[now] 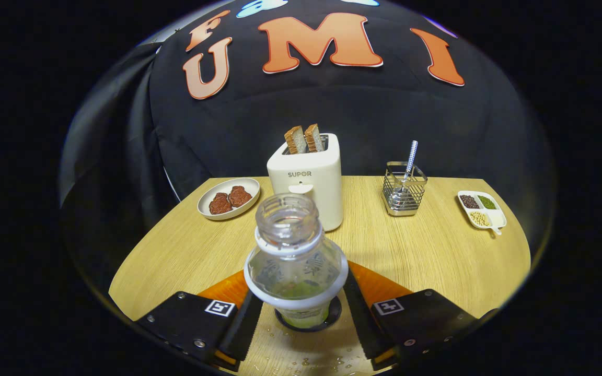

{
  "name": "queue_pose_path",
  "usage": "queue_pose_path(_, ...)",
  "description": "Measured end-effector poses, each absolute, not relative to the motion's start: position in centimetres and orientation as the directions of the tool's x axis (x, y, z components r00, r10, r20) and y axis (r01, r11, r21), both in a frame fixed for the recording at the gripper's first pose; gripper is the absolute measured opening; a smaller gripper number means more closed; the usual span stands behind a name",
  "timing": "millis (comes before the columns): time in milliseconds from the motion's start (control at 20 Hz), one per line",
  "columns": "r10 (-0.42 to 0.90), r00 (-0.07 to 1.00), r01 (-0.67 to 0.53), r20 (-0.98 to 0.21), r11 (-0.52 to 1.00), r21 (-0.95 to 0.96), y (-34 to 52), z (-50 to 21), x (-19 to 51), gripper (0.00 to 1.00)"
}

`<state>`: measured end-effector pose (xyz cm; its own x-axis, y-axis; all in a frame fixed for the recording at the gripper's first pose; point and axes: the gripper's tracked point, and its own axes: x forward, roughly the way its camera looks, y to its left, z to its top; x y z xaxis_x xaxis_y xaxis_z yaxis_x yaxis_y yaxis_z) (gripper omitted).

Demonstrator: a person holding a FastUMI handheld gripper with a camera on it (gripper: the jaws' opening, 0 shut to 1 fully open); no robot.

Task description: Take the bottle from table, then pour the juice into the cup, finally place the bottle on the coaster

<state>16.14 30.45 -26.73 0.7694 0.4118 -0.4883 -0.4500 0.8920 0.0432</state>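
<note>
Where the two black fingers (238, 326) reach forward in the gripper view, an uncapped clear plastic bottle (294, 256) stands upright between them, its base seated on a dark round coaster (332, 313) on the wooden surface (437, 250). A little pale green juice sits at the bottom of the bottle. The jaws (301, 324) are spread, with a visible gap on each side of the bottle, so neither finger seems to press on it. Small water droplets (306, 361) dot the surface just in front of the coaster, between the fingers.

Beyond the bottle stands a white toaster (309, 180) with two slices of toast (304, 138) sticking up from its slots. To the left of the toaster lies an oval plate (204, 201) carrying two dark reddish-brown pieces of food (230, 199). To the right of the toaster is a wire basket (404, 196) holding a utensil with a checked handle (411, 156). Farther right, near the edge of the surface, sits a white divided dish (495, 216) with dark, green and pale beans in separate compartments.
</note>
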Motion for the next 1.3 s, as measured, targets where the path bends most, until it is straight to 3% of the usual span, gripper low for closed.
queue_pose_path(200,0.398,0.806,-0.418,-0.439,0.907,0.056,29.1,-23.2,15.1,0.97)
queue_pose_path(550,0.349,0.863,-0.36,-0.365,0.932,0.038,26.7,-16.7,12.1,0.97)
queue_pose_path(1300,0.188,0.979,-0.189,-0.074,0.982,-0.013,20.3,4.1,0.3,0.97)
